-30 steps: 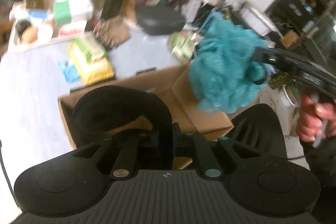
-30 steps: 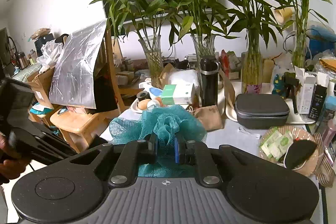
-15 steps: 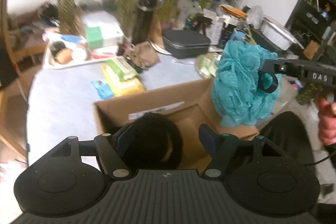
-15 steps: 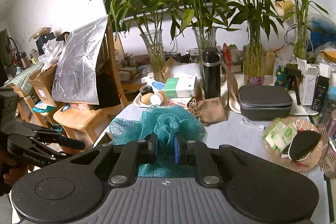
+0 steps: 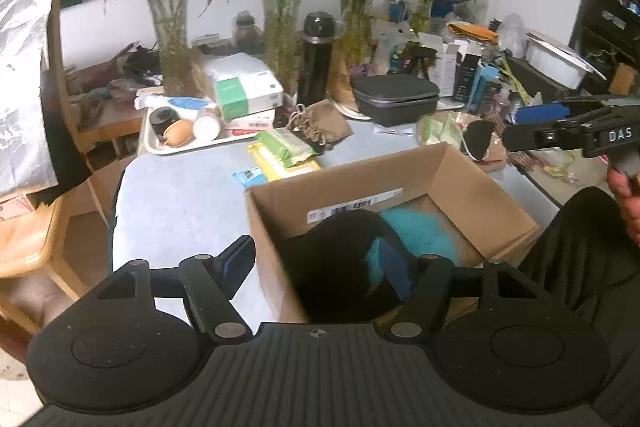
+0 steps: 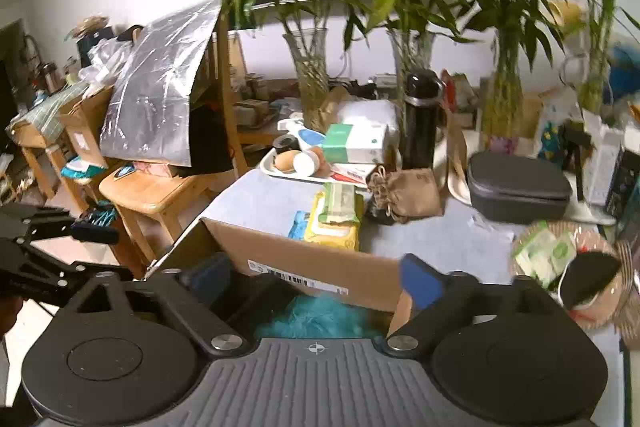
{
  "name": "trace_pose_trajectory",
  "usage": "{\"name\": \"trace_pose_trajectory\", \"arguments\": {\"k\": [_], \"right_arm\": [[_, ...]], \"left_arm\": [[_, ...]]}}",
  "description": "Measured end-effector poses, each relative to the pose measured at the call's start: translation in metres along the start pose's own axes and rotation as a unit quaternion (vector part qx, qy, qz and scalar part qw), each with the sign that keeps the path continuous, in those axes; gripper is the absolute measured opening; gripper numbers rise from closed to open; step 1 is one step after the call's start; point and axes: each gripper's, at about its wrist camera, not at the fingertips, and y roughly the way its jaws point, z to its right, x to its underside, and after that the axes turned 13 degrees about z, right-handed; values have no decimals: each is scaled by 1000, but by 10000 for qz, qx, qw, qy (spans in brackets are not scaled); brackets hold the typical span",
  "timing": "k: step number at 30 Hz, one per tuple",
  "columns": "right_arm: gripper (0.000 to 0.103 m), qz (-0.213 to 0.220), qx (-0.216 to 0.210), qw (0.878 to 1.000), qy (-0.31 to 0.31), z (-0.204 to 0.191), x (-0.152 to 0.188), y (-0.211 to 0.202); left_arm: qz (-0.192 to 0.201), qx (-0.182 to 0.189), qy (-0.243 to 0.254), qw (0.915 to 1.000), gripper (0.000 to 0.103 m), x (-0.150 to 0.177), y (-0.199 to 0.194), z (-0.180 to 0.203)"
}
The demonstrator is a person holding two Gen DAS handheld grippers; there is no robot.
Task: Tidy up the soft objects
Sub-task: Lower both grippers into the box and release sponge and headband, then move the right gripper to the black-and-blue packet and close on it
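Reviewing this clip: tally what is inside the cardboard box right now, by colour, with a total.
Teal: 1, the mesh bath pouf
Black: 1, the soft black item beside it
Total: 2 things visible in the cardboard box; anything beneath them is hidden.

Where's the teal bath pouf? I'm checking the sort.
Left wrist view: the teal pouf lies inside the cardboard box, right of the black soft item.
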Motion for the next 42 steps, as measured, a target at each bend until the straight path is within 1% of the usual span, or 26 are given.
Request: {"name": "trace_pose_trajectory", "arguments": {"k": [1,8,12,20,29,31,33,34,39,42], "right_arm": [[103,-20,24,10000,20,1,2,0],[103,-353,216,9991,-45,8,16,3],[103,-474,259,9985,37,12,24,2],[103,-745,504,9958,154,21,38,5],[103,-797,574,9950,190,25,39,6],[103,-800,585,9949,188,26,38,7],[103,-826,626,9944,195,26,38,9],[103,-852,649,9940,199,26,37,10],[103,-896,639,9939,62,27,34,16],[103,-875,676,9938,101,32,30,20]], "left_arm": [[-9,-23,-25,10000,68,1,0,-2],[-72,-204,-216,9995,68,8,0,-14],[-76,-209,-253,9994,68,12,1,-16],[-177,-249,-264,9992,68,17,4,-18],[-164,-235,-258,9993,68,18,6,-15],[-154,-237,-240,9993,69,18,7,-13],[-130,-263,-240,9993,74,18,8,-13],[-123,-271,-243,9993,74,18,9,-13],[-117,-266,-258,9992,75,17,11,-13],[-76,-265,-255,9993,75,16,15,-13]]}}
